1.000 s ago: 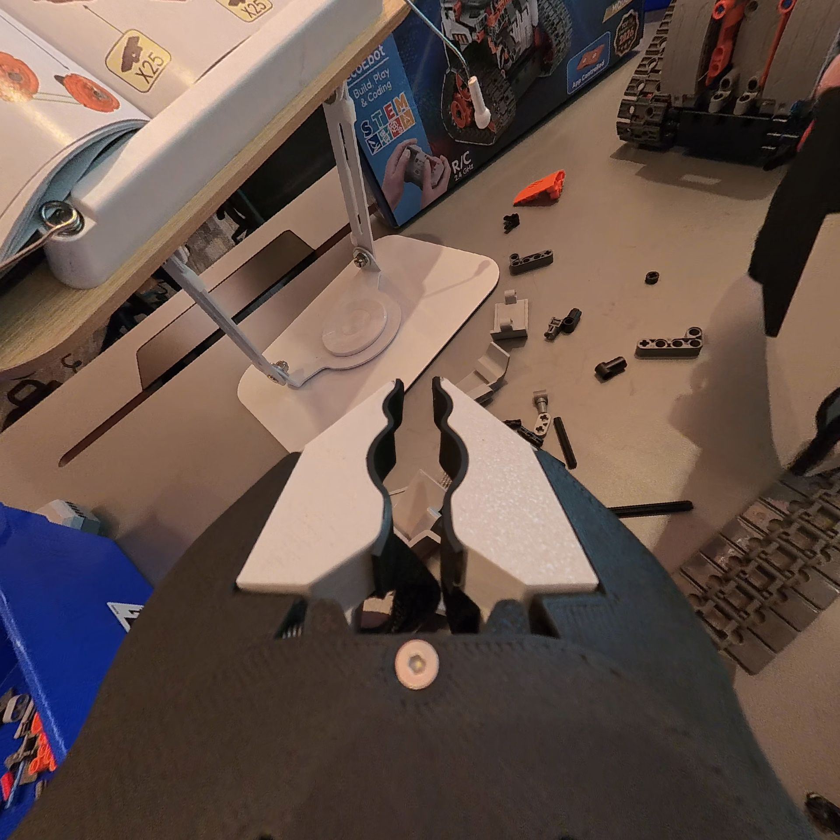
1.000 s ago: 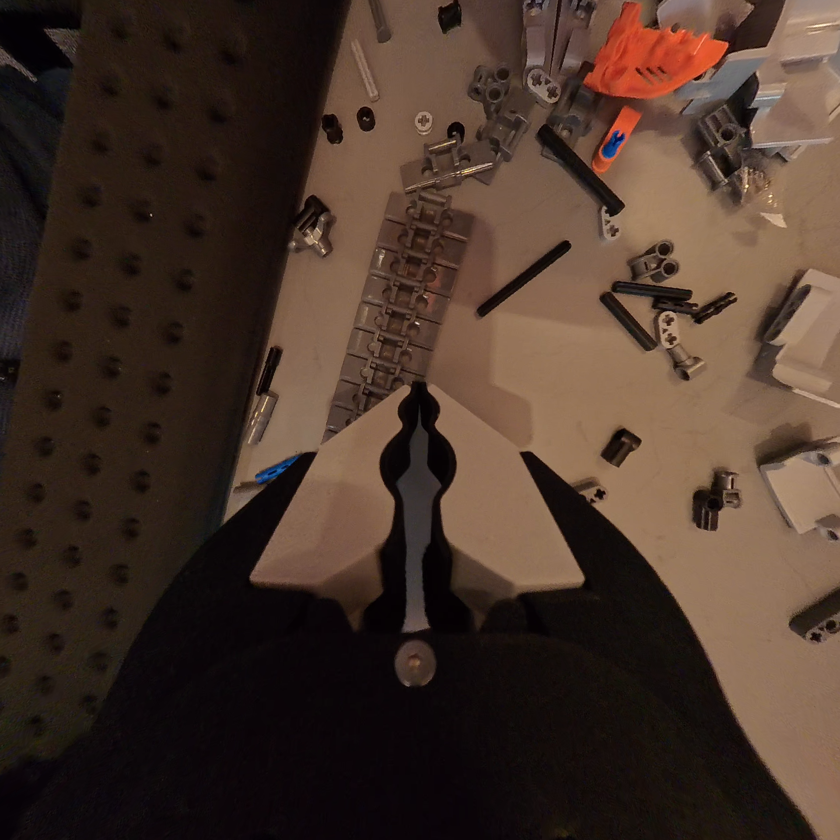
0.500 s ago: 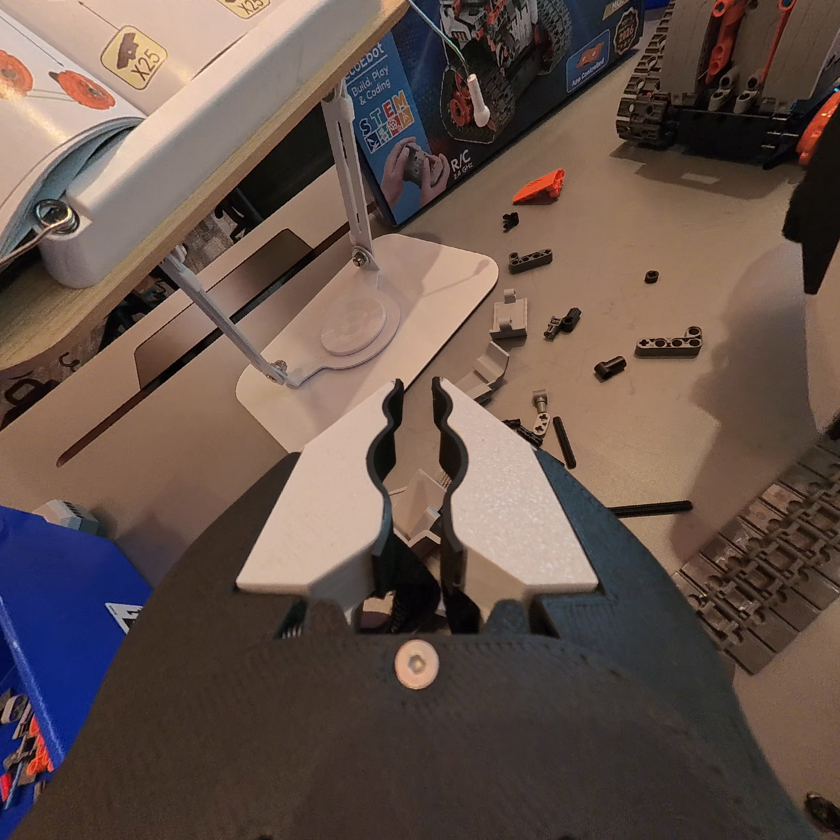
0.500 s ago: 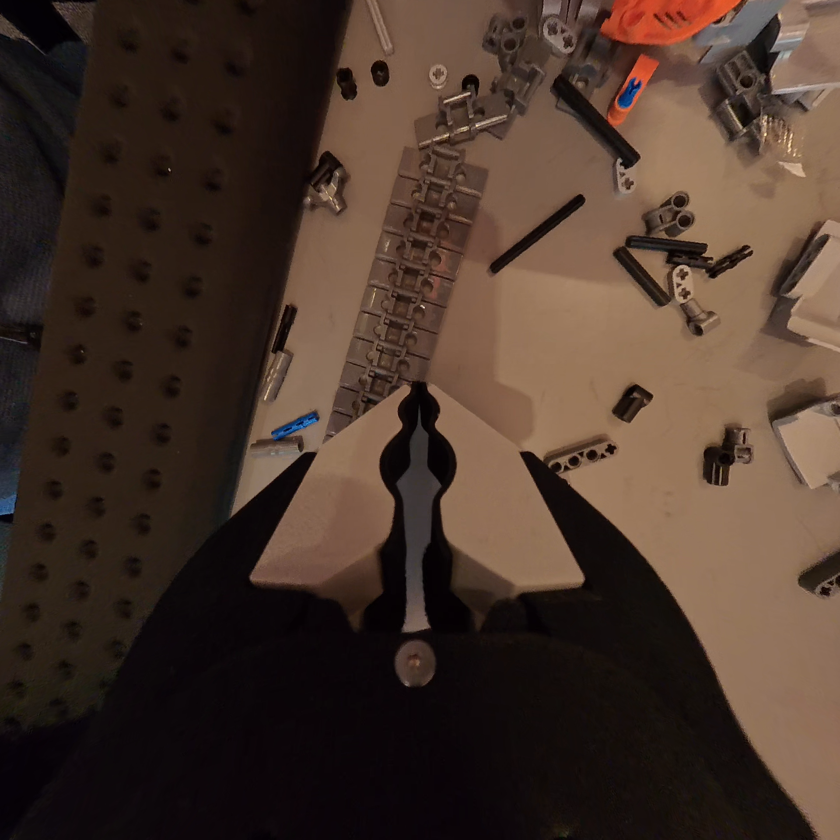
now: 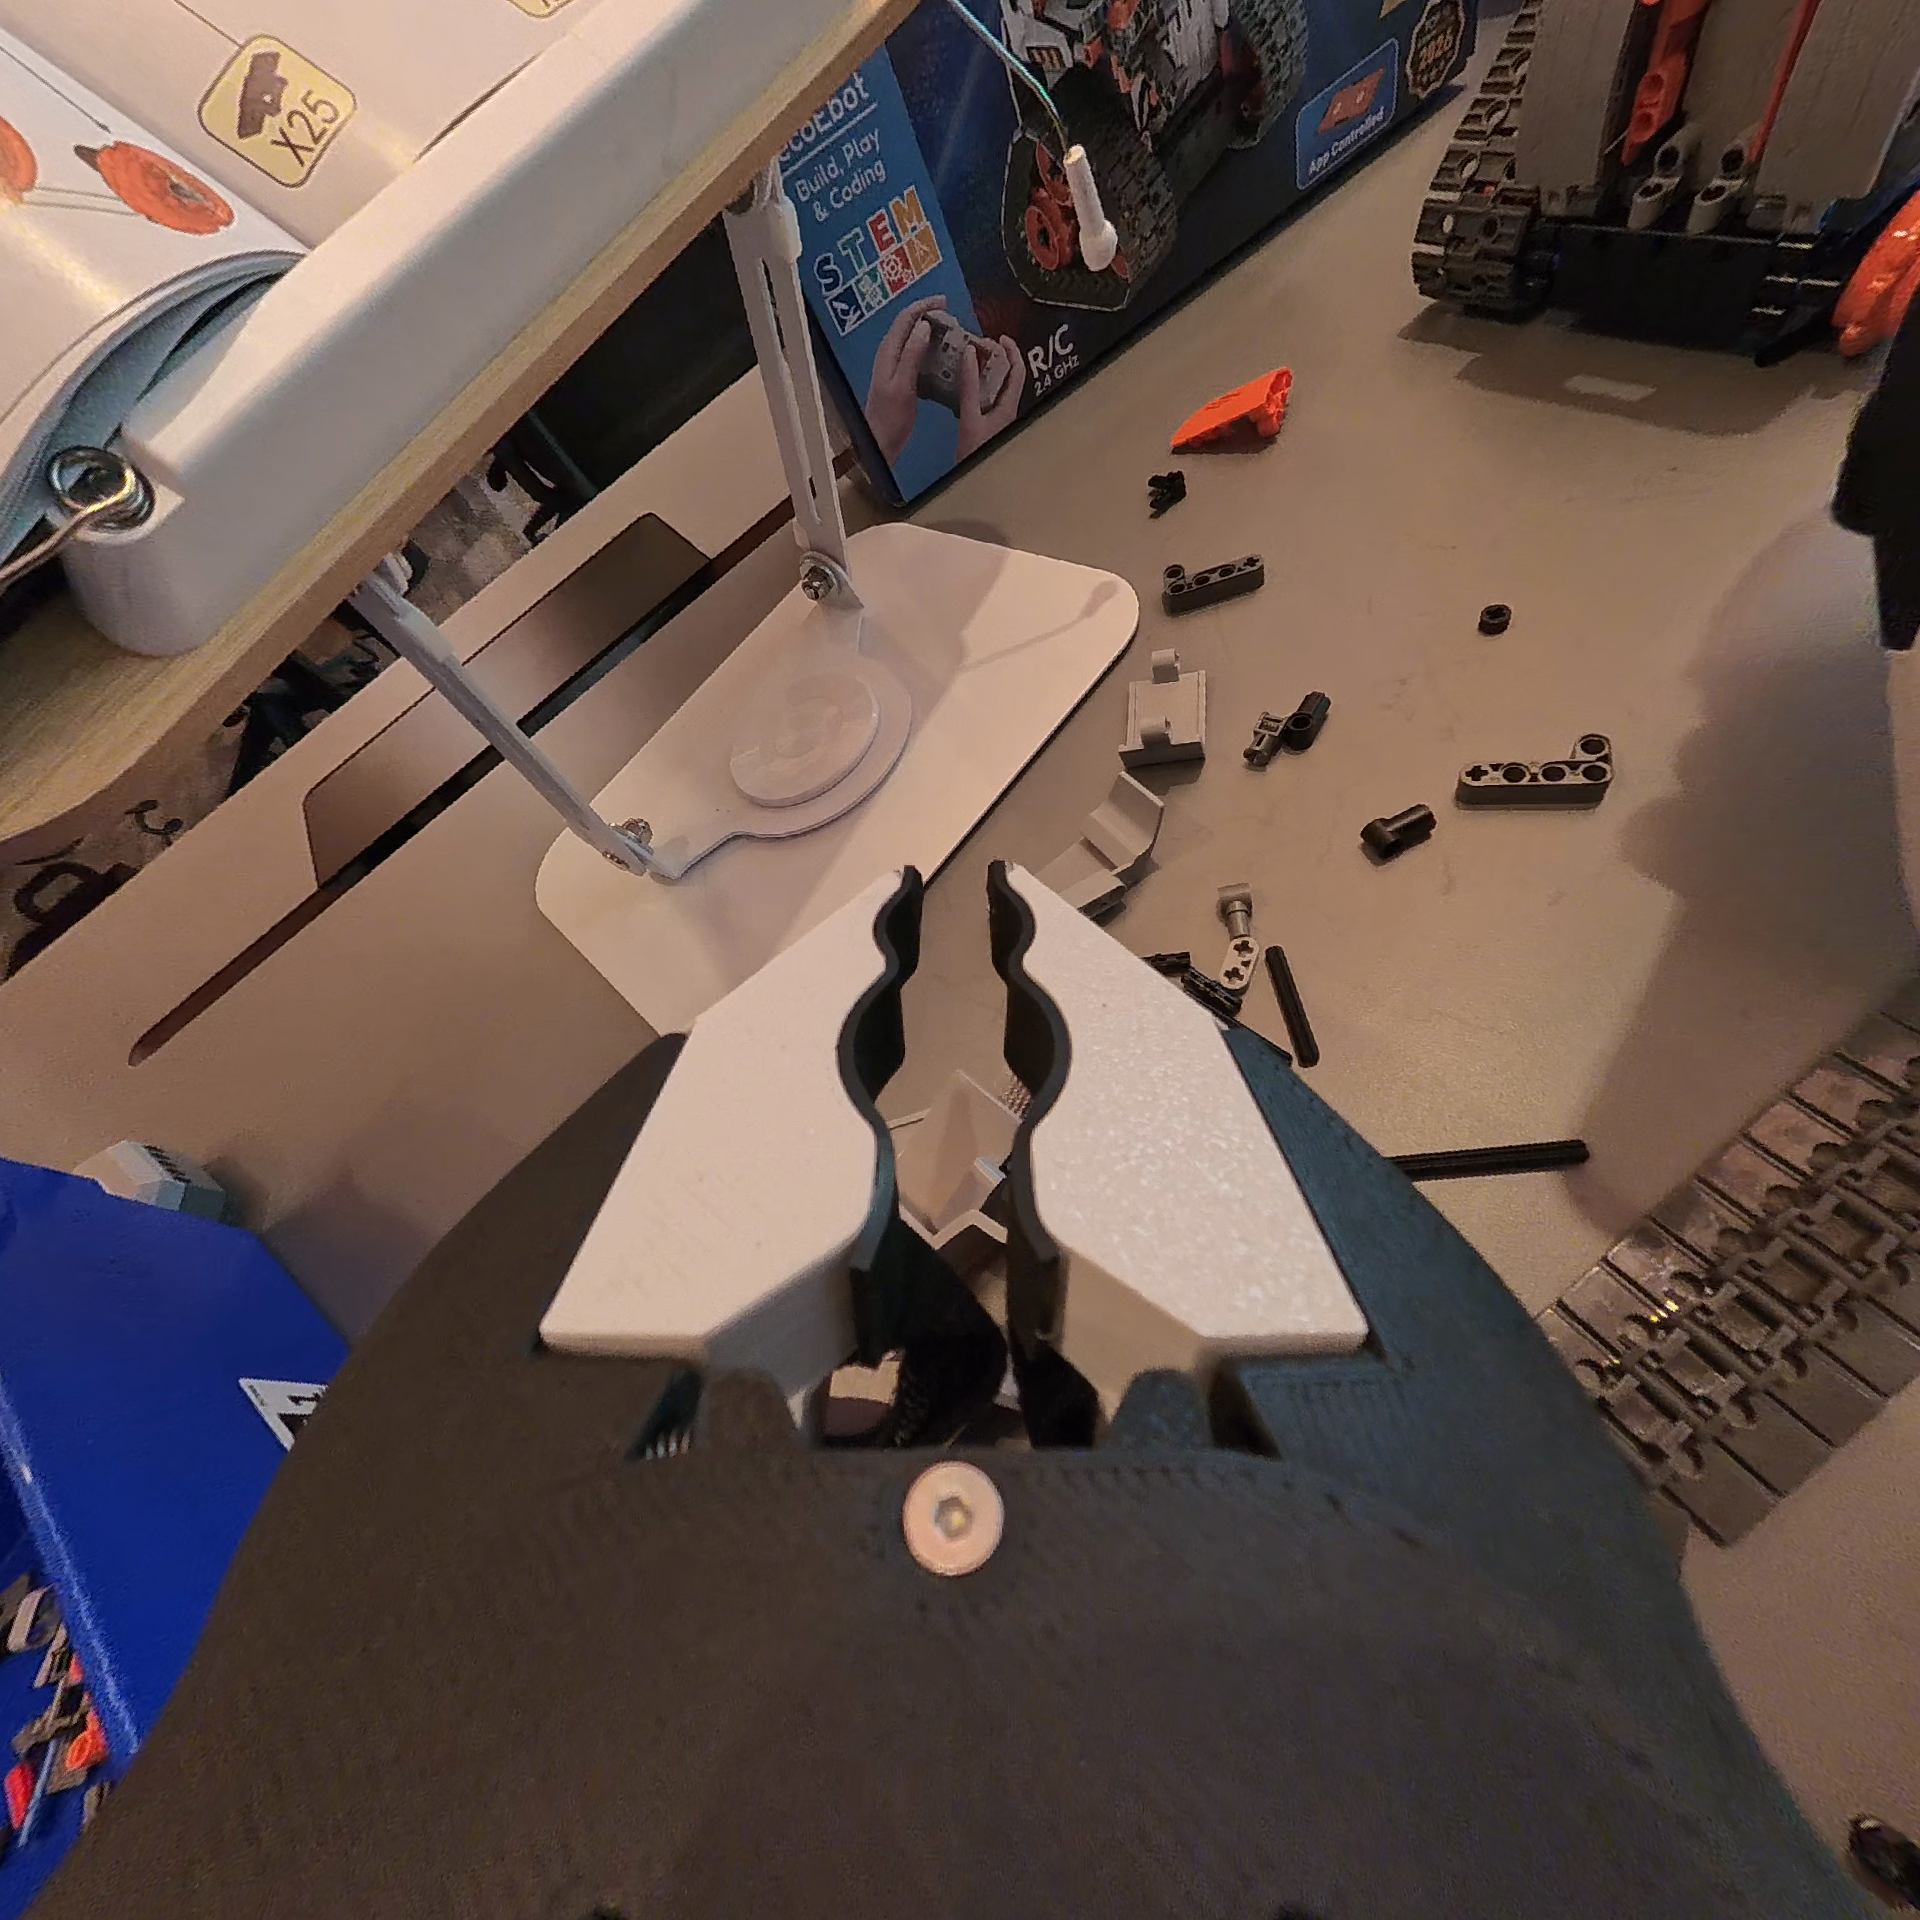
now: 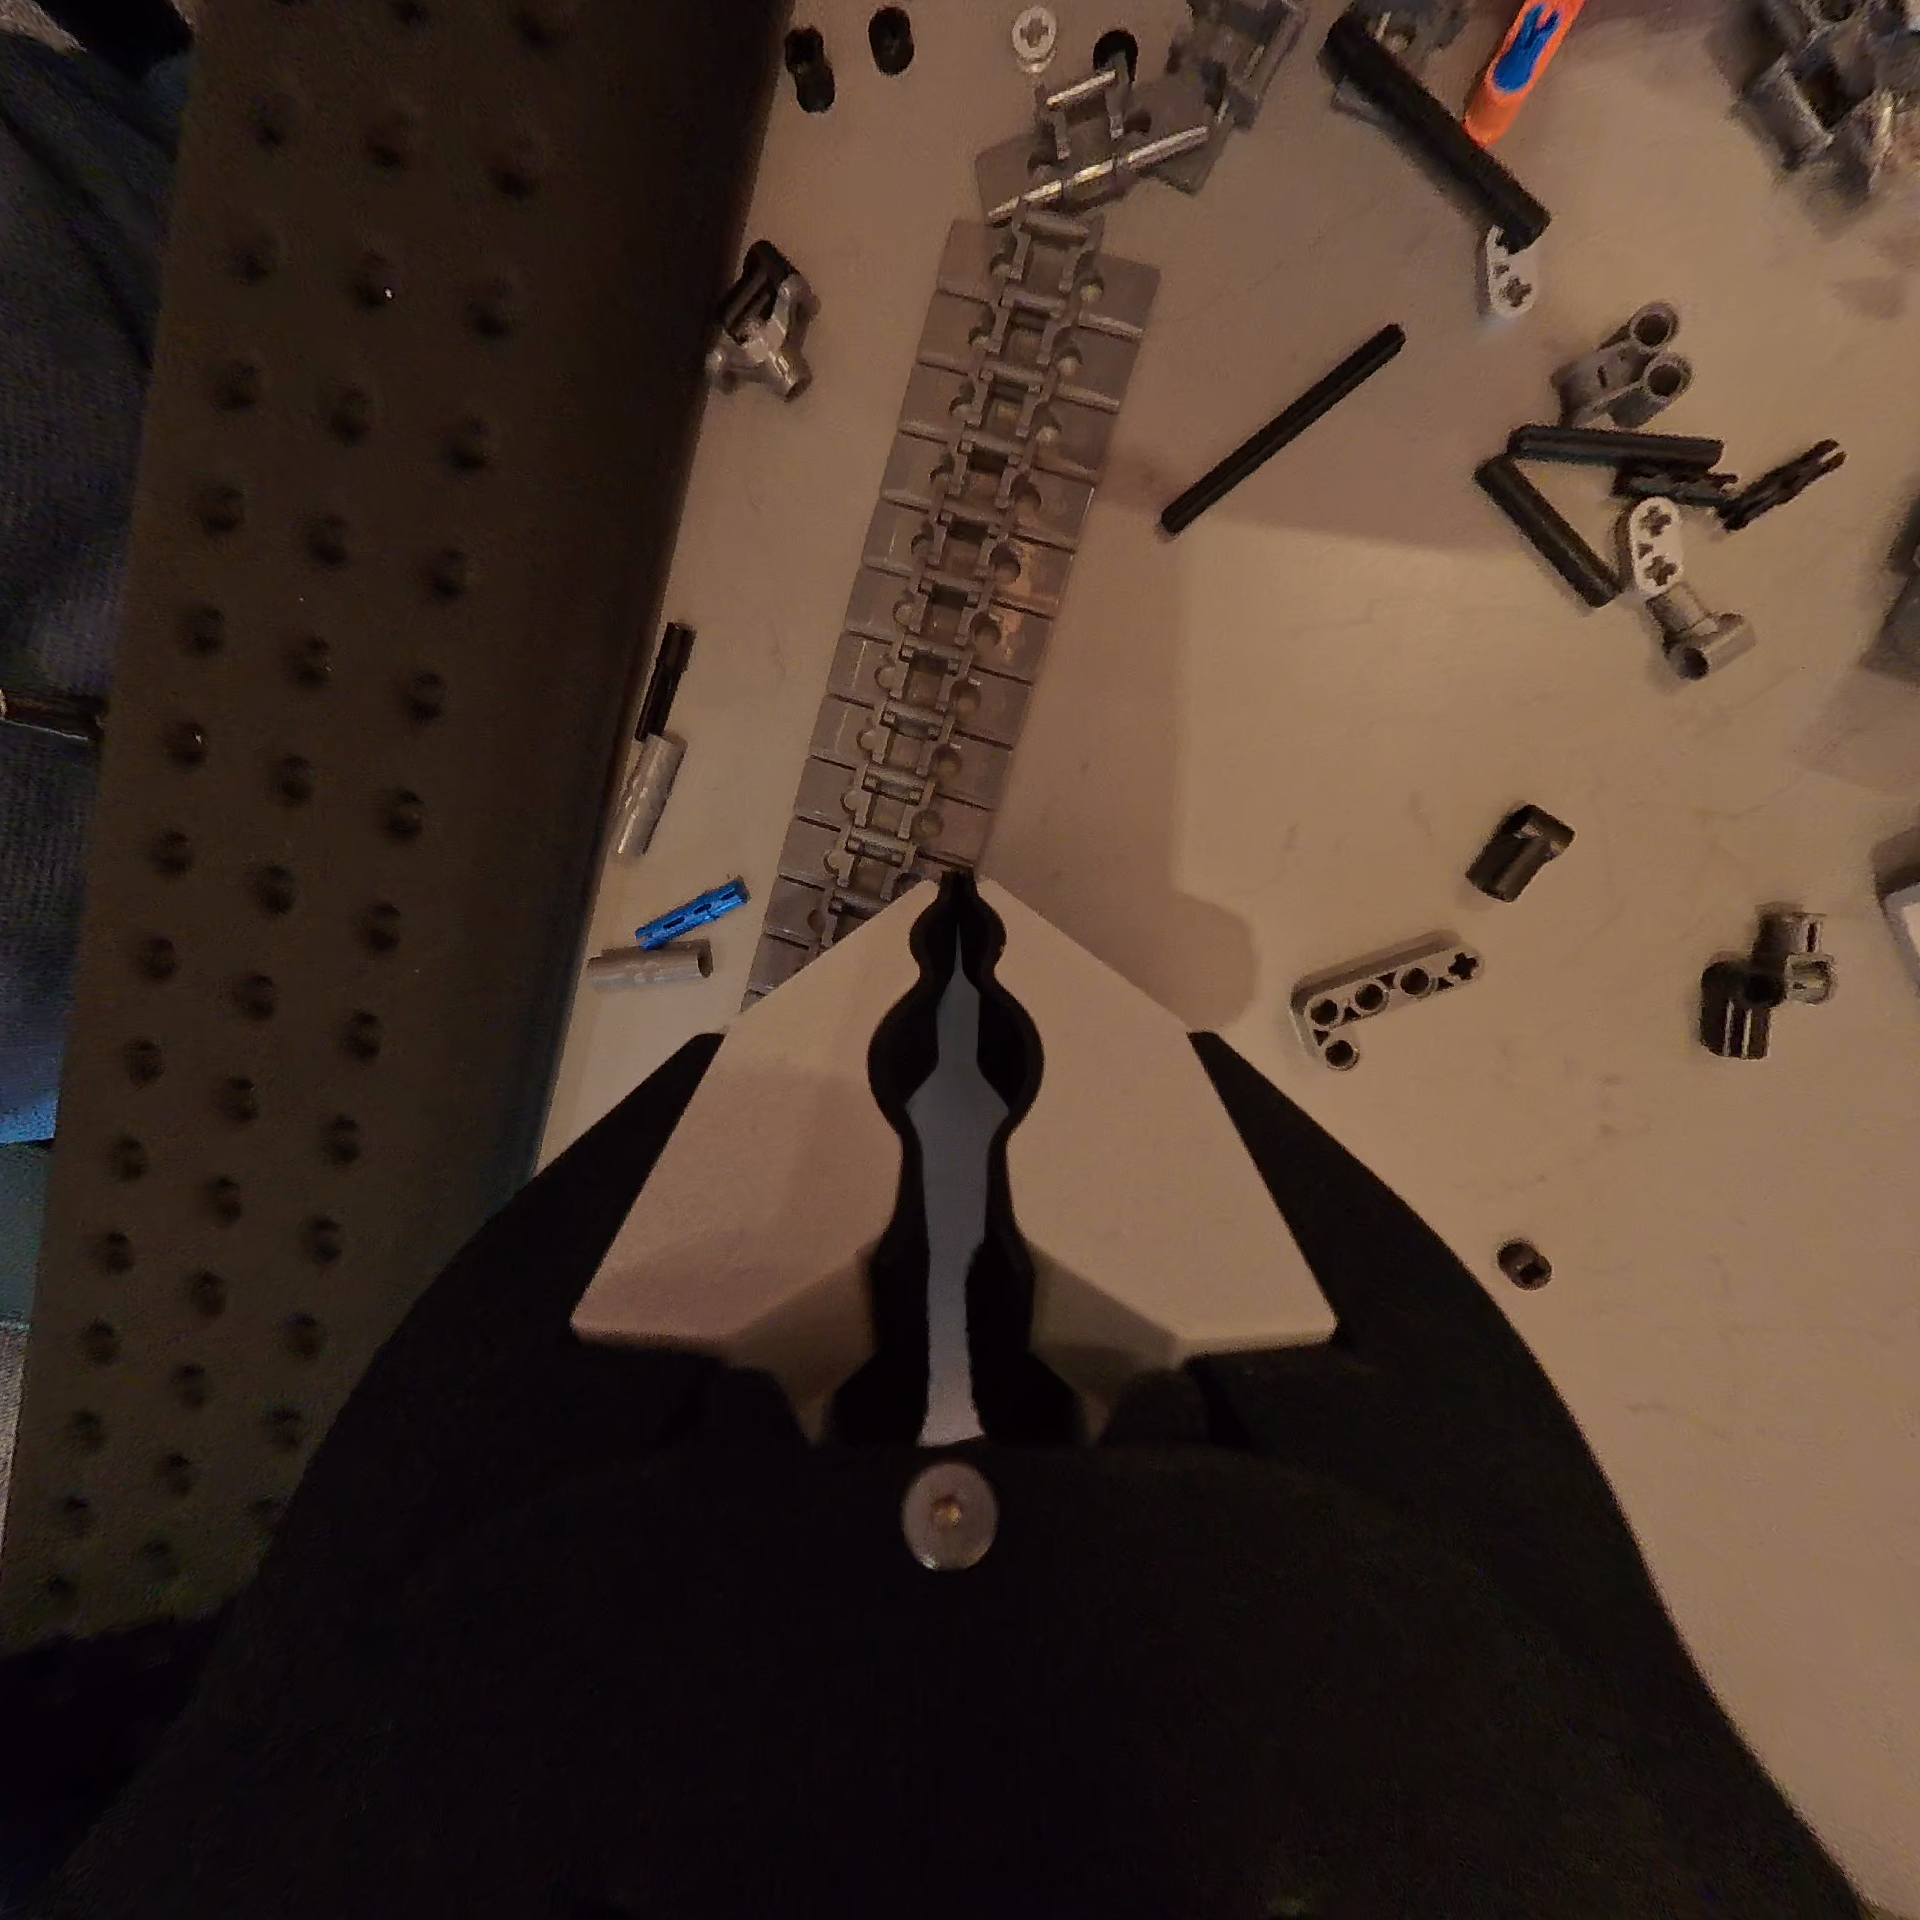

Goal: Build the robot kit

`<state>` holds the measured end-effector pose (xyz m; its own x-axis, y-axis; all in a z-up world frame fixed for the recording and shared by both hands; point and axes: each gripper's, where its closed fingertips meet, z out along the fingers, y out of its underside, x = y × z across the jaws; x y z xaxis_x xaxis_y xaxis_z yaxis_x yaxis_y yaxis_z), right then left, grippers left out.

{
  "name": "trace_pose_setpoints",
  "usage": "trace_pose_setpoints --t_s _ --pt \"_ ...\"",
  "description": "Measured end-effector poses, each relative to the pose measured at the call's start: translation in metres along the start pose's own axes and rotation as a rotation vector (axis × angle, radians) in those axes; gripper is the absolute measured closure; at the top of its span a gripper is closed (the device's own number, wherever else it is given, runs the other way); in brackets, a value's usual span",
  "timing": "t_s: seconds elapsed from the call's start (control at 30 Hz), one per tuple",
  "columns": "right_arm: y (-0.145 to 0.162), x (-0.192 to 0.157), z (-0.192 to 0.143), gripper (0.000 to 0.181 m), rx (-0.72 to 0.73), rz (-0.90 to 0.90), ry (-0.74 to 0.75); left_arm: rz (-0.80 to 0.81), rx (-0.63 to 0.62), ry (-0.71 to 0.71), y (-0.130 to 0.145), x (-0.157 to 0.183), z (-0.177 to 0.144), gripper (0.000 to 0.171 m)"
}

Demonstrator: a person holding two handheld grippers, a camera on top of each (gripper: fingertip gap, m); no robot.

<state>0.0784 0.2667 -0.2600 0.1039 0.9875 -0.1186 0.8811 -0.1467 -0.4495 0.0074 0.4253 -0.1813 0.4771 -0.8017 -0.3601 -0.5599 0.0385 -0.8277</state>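
left wrist: left gripper slightly parted, clamped on a grey part deep between the jaws, above the table near white stand base | right wrist: right gripper closed, empty, tips over the near end of grey track; black axle and L-beam nearby

A beige table carries a grey track strip ahead of the right gripper, with loose pieces scattered right.
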Motion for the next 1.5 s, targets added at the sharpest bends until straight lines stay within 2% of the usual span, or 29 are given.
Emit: trace_pose_setpoints --t_s 0.57,0.73,0.93,1.13,1.33,1.5 --pt "0.011 -0.006 -0.015 0.181 0.000 -0.003 0.007 -0.004 -0.005 0.002 0.001 0.000 0.001 0.159" --pt "0.019 -0.006 -0.009 0.181 -0.012 0.010 0.006 0.001 -0.012 0.006 0.002 0.002 0.003 0.159" --pt "0.020 -0.008 -0.024 0.181 0.021 0.017 0.019 -0.007 -0.012 0.002 0.002 0.000 0.004 0.159" --pt "0.031 -0.012 -0.014 0.181 -0.007 0.024 -0.002 0.005 -0.022 0.005 0.003 0.003 0.006 0.159" --pt "0.033 -0.013 -0.026 0.181 0.008 0.028 0.011 0.004 -0.022 0.004 0.003 0.003 0.006 0.159" --pt "0.041 -0.016 -0.018 0.181 -0.012 0.041 -0.003 0.009 -0.026 0.007 0.004 0.004 0.006 0.159"
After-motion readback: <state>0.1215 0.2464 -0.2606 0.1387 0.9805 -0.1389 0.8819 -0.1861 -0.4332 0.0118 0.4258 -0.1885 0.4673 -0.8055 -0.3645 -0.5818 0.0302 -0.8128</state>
